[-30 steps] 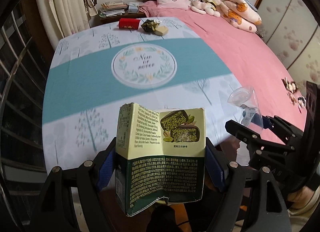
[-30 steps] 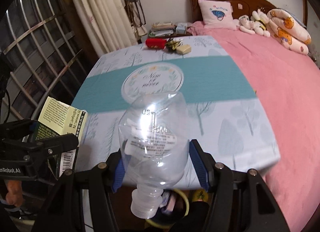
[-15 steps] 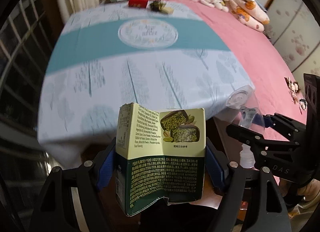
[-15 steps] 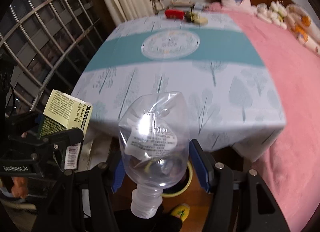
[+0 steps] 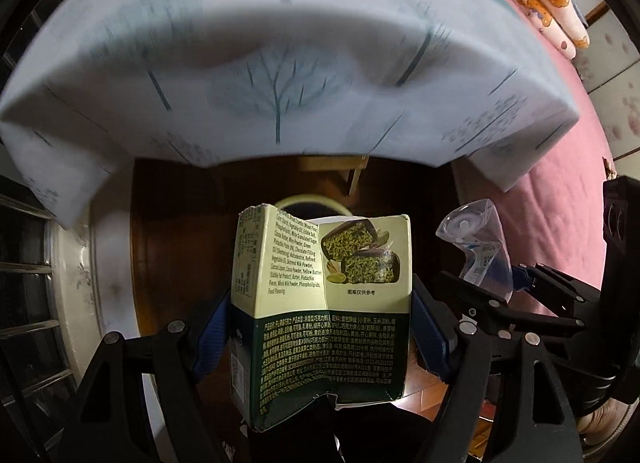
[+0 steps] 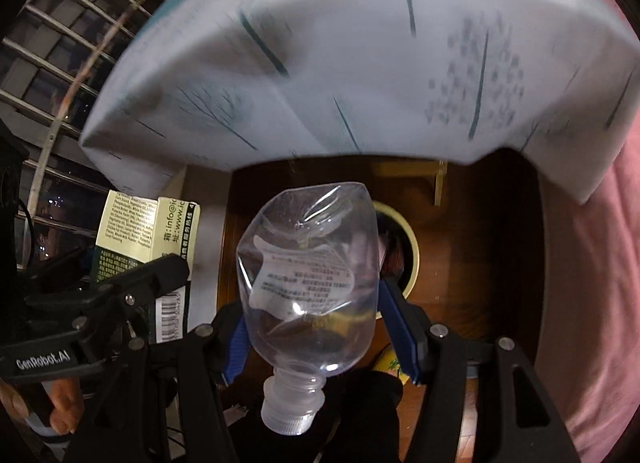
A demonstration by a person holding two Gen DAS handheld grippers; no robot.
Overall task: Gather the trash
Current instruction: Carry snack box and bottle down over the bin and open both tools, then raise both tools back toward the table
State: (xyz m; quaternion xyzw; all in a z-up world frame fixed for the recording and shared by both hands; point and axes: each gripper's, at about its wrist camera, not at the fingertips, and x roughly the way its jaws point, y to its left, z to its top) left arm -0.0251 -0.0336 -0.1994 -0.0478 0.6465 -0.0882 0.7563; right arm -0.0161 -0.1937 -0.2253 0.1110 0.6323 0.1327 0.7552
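Note:
My left gripper (image 5: 320, 337) is shut on a green and cream snack box (image 5: 320, 303), held upright. The box also shows at the left of the right wrist view (image 6: 148, 239). My right gripper (image 6: 310, 327) is shut on a crushed clear plastic bottle (image 6: 308, 275), cap toward the camera. The bottle also shows at the right of the left wrist view (image 5: 480, 251). A round bin with a pale yellow rim (image 6: 412, 251) stands on the dark wooden floor under the table edge, just beyond both grippers. Its rim peeks out behind the box (image 5: 304, 201).
The overhanging pale blue tablecloth (image 5: 280, 75) with tree print fills the upper part of both views. A pink bed (image 5: 568, 167) lies to the right. A window grille (image 6: 48, 63) is on the left. A wooden table leg (image 6: 440, 179) stands behind the bin.
Both grippers have dropped below the table edge and tilted downward with their loads. The tabletop has left view; the floor and the bin have come into view.

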